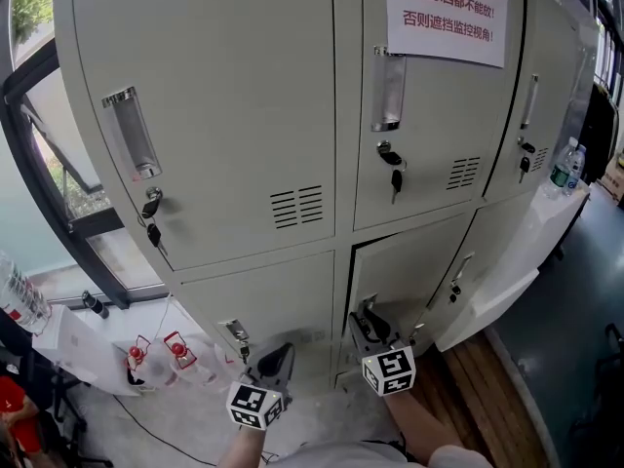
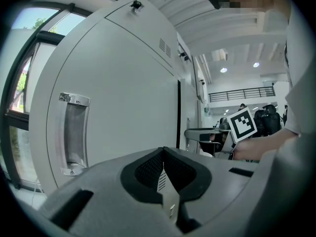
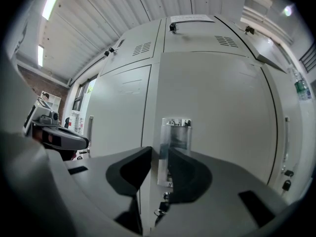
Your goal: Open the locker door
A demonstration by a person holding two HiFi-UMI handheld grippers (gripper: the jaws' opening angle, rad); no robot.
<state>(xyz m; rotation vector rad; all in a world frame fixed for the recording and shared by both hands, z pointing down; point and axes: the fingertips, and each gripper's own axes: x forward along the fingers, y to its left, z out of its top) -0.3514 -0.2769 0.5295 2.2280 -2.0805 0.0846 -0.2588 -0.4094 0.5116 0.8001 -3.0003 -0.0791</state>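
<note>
Head view: right gripper [image 1: 363, 312] clamped on the left edge of the lower middle locker door [image 1: 414, 266], left gripper [image 1: 277, 357] idle just left of it
That door is in the bottom row of the grey locker bank [image 1: 224, 86], below the door bearing a paper notice [image 1: 447, 13], and looks slightly ajar, with a dark gap along its top and left edge. Right gripper view shows the jaws about half closed, pinching the strip of door beside the chrome recessed handle [image 3: 178, 142], one jaw on each side. Left gripper view shows its jaws pressed together with nothing between them, facing the neighbouring door's handle [image 2: 74, 132]. Keys [image 1: 395, 178] dangle from the upper locks, and water bottles [image 1: 565, 164] stand far right
</note>
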